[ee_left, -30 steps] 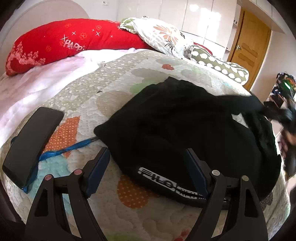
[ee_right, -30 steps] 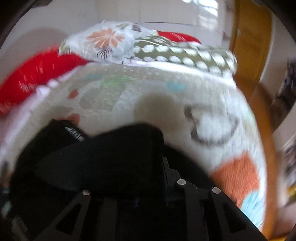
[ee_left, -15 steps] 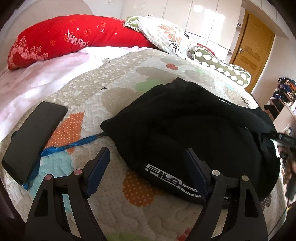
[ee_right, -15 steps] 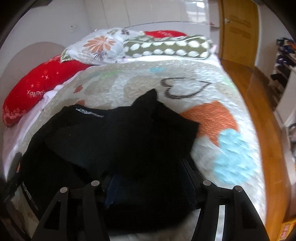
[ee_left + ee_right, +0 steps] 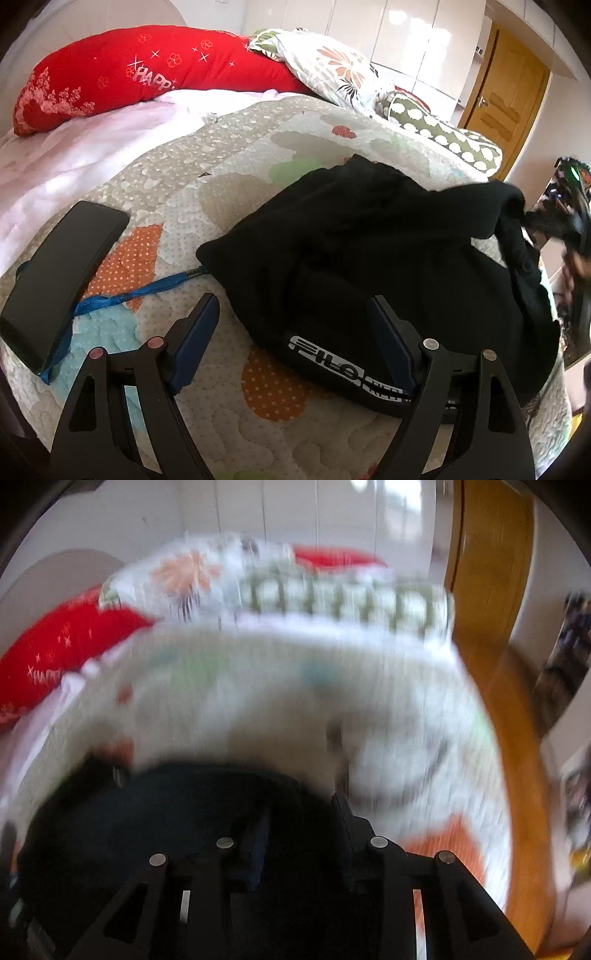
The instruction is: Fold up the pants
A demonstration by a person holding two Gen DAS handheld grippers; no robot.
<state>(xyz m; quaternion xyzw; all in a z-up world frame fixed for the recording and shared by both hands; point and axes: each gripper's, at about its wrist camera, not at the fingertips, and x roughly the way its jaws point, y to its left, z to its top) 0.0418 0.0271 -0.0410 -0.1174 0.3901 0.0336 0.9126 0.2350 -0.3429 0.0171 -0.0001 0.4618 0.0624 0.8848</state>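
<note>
Black pants [image 5: 388, 251] lie bunched on the patterned quilt [image 5: 207, 184], the white-lettered waistband nearest the left wrist camera. My left gripper [image 5: 291, 332] is open and empty, its right finger over the waistband edge. My right gripper [image 5: 299, 812] is shut on a fold of the black pants [image 5: 177, 812] and lifts it; the right wrist view is motion-blurred. In the left wrist view the right gripper [image 5: 561, 225] pulls the pants' far right edge up.
A black phone-like slab [image 5: 62, 273] with a blue strap [image 5: 136, 293] lies at the left of the quilt. A red pillow [image 5: 140, 70], a floral pillow [image 5: 328, 66] and a green dotted pillow [image 5: 443, 136] line the head. A wooden door [image 5: 506, 92] stands at right.
My right gripper has closed on the pants and raised the right edge, with fast motion. The left gripper has stayed open over the waistband.
</note>
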